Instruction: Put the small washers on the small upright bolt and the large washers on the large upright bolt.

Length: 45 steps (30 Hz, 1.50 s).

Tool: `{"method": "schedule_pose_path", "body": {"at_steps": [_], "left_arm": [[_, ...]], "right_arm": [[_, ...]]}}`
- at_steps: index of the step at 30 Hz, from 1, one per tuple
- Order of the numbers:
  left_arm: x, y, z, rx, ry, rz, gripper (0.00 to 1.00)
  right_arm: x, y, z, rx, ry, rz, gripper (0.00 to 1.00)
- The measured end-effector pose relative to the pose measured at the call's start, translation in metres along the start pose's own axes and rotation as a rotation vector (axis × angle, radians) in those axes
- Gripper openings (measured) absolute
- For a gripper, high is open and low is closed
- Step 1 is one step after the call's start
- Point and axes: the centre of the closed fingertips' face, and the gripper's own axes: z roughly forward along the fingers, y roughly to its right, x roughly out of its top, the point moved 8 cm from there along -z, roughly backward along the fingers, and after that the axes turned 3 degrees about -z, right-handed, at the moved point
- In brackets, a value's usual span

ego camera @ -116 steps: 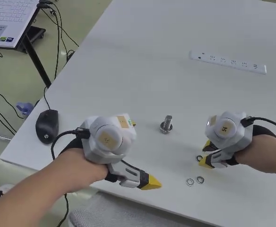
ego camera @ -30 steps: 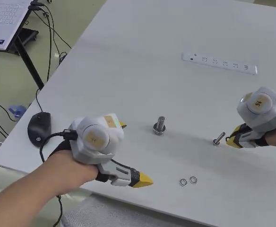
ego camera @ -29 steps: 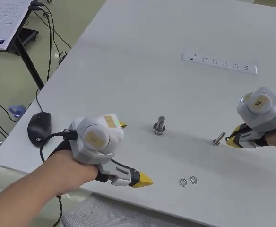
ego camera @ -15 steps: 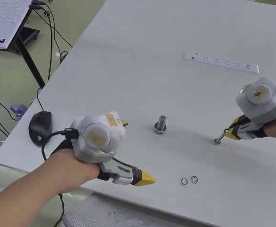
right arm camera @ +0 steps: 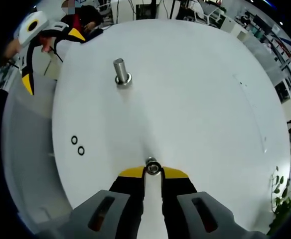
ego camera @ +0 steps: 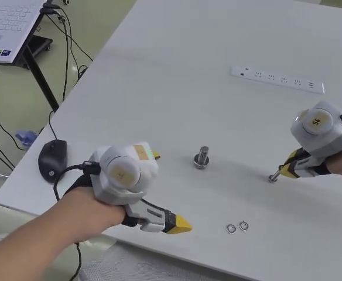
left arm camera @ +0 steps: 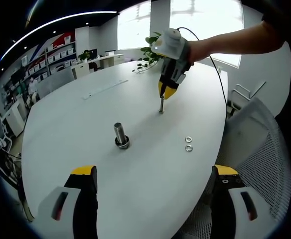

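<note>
By the left edge of the desk [ego camera: 159, 70], close to its near-left corner, we see a black mouse [ego camera: 54, 159]. To its right the left claw [ego camera: 168, 189] hangs over the desk at the near edge, its jaws spread wide with nothing between them.

Further right, well in from the near edge, the large bolt [ego camera: 202, 158] stands upright, its long axis vertical and its threaded end pointing up. A dark ring sits round its foot; we cannot tell whether that is a washer or the bolt's own head. Right of it and closer to the near edge, two small washers [ego camera: 243, 225] lie flat, just beside each other.

Further right again, the right claw [ego camera: 285, 171] has its jaws pressed onto the small bolt [ego camera: 273, 176], pinching it at one end. The bolt's long axis runs on in line with the jaws, steeply down toward the desk. In the left gripper view it looks close to vertical, with its lower end at the desk surface, though we cannot tell whether it touches.

Toward the far edge a white power strip [ego camera: 276, 79] lies roughly along that edge.
</note>
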Motion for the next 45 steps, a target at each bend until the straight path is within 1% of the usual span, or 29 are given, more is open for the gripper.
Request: {"method": "schedule_pose_path", "body": {"at_steps": [15, 28, 38, 45], "left_arm": [[-0.002, -0.001, 0.0, -0.003, -0.012, -0.001, 0.94], [-0.004, -0.003, 0.001, -0.006, -0.024, 0.0, 0.94], [-0.004, -0.001, 0.001, -0.011, -0.028, 0.0, 0.93], [-0.005, -0.002, 0.001, -0.013, -0.028, 0.005, 0.92]], "right_arm": [[-0.002, -0.001, 0.014, 0.011, -0.027, -0.022, 0.12], [-0.007, -0.002, 0.036, 0.032, -0.05, -0.03, 0.12], [-0.006, -0.004, 0.042, 0.039, -0.061, -0.037, 0.12], [-0.005, -0.004, 0.04, 0.039, -0.068, -0.051, 0.13]]}}
